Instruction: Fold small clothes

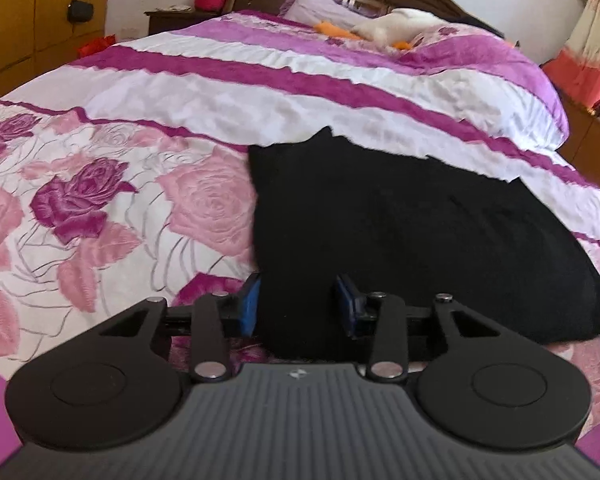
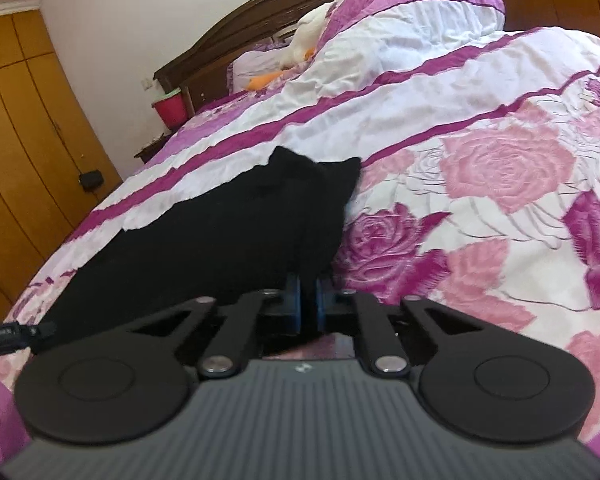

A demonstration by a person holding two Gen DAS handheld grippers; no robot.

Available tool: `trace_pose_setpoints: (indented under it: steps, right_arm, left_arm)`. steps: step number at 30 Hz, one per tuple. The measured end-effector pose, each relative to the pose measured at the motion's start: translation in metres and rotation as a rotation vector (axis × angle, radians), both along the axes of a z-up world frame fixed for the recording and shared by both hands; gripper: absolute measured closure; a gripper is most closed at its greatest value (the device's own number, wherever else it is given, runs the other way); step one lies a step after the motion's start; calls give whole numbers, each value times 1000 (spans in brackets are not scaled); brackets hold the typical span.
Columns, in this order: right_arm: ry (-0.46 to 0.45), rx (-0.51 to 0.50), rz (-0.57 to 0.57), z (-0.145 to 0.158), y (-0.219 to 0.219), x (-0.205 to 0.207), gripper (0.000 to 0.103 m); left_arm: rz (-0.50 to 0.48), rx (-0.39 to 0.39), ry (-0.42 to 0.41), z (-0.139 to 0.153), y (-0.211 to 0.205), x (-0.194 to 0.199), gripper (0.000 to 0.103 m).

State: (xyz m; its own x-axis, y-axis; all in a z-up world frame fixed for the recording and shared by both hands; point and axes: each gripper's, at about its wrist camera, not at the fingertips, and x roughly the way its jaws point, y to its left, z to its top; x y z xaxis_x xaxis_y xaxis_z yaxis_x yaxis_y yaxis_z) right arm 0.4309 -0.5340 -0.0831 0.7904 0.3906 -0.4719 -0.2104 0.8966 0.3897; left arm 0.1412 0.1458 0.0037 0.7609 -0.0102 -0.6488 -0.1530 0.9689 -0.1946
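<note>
we see the black garment lying flat on the bedspread near the foot edge of the bed, its long axis running across between our two hands. the left gripper has its jaws apart around the near left edge. the right gripper has its jaws pressed together on the near right corner. both sit at the near hem, so we judge the fold goes away from us, toward the headboard
</note>
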Motion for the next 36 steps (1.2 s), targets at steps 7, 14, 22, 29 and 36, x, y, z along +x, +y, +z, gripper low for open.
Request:
trace_pose_setpoints:
  steps: [7,14,22,29,36]
  right_arm:
    - [47,36,-11,-11,-8,3,89]
    - [31,43,-40,-7,-9,-8,68]
    - [-14,40,-50,4,-8,-23,51]
    - [-54,31,-40,18,0,0,51]
    - [-8,35,-14,5,10,29,51]
  left_arm:
    - [5,33,28,1,-4,-2,53]
    - [11,67,47,9,-10,-7,42]
    - [-6,69,13,19,-17,-17,35]
    - [-32,44,-41,18,-15,-5,34]
    - [31,40,-56,3,2,15,34]
